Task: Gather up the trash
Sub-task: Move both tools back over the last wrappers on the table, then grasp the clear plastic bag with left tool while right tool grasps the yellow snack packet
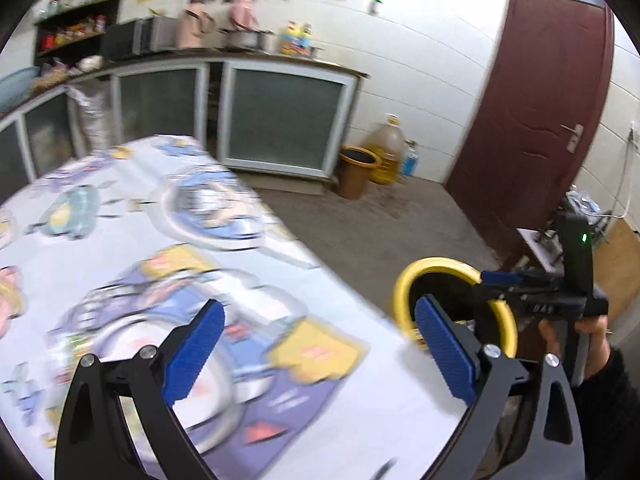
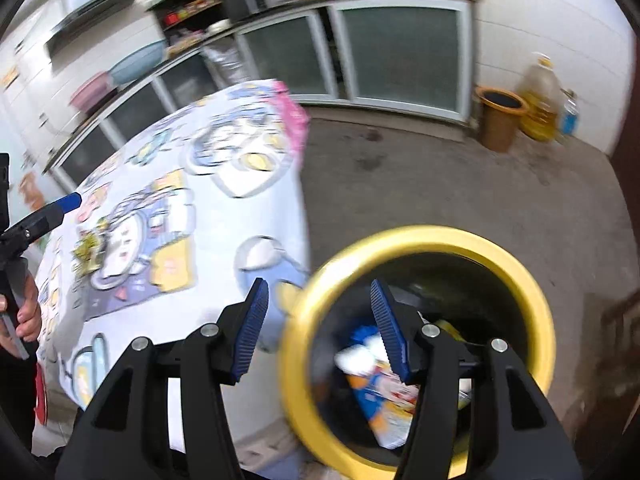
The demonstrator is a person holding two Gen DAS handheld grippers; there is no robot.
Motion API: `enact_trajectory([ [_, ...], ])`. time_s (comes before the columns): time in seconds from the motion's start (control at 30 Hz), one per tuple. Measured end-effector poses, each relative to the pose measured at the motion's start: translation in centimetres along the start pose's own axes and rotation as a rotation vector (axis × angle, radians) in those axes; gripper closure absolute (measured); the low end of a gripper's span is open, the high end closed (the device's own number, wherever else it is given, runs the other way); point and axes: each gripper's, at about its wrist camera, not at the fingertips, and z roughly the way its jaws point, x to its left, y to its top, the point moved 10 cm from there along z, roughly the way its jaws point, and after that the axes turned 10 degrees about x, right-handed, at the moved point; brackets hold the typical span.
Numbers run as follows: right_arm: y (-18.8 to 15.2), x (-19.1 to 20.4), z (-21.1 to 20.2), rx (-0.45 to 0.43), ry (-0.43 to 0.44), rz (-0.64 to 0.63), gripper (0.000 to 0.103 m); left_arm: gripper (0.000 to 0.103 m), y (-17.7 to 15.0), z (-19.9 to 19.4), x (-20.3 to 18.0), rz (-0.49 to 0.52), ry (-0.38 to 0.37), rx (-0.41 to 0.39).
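Yellow-rimmed bin (image 2: 420,240) beside the table (image 2: 168,208), wrappers (image 2: 380,400) inside, right gripper (image 2: 320,328) above it, parted and empty, left gripper (image 1: 316,348) wide, empty.

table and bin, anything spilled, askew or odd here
Nothing stands out. The yellow-rimmed bin stands upright beside the table, with wrappers inside it. No spill shows on the floor. Motion blur hides fine detail.

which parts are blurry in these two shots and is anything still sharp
Left wrist view: the patterned tablecloth is smeared by motion, while the left tongs stay crisp. Right wrist view: the yellow bin rim and the packaging inside the bin are blurred, but the right tongs are sharp. Both views bend straight lines, such as the cabinet fronts, near the edges.
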Motion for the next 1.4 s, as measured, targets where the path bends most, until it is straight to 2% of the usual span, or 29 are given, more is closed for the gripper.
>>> enact_trajectory([
  [0.2,2.1,9.6,1.3,0.002,0.121,-0.172,0.046,0.009,-5.4,-6.3,7.9,0.002,0.092,-0.016],
  [0.3,2.2,14.1,2.2,0.013,0.177,-0.249,0.046,0.008,-8.2,-8.2,11.3,-0.017,0.136,-0.005],
  [0.43,1.5,20.0,3.4,0.017,0.257,-0.341,0.042,0.008,-10.4,-9.2,15.8,-0.059,0.197,0.016],
  [0.5,1.2,22.6,4.2,0.023,0.292,-0.375,0.036,0.008,-10.9,-9.0,18.0,-0.092,0.218,0.029],
  [0.57,0.8,25.2,5.2,0.035,0.321,-0.410,0.035,0.008,-10.7,-8.7,19.6,-0.126,0.224,0.029],
  [0.7,0.2,28.6,7.3,0.067,0.331,-0.465,0.035,0.008,-10.0,-7.6,21.8,-0.179,0.189,0.037],
  [0.87,-0.2,31.3,9.2,0.092,0.361,-0.497,0.028,0.008,-8.7,-5.3,22.6,-0.181,0.166,0.064],
  [1.1,0.5,33.7,11.0,0.098,0.340,-0.528,0.026,0.008,-6.0,-1.3,23.7,-0.249,0.073,0.134],
  [1.4,1.3,36.1,13.5,0.127,0.313,-0.541,0.026,0.008,-5.1,2.5,24.9,-0.386,-0.026,0.189],
])
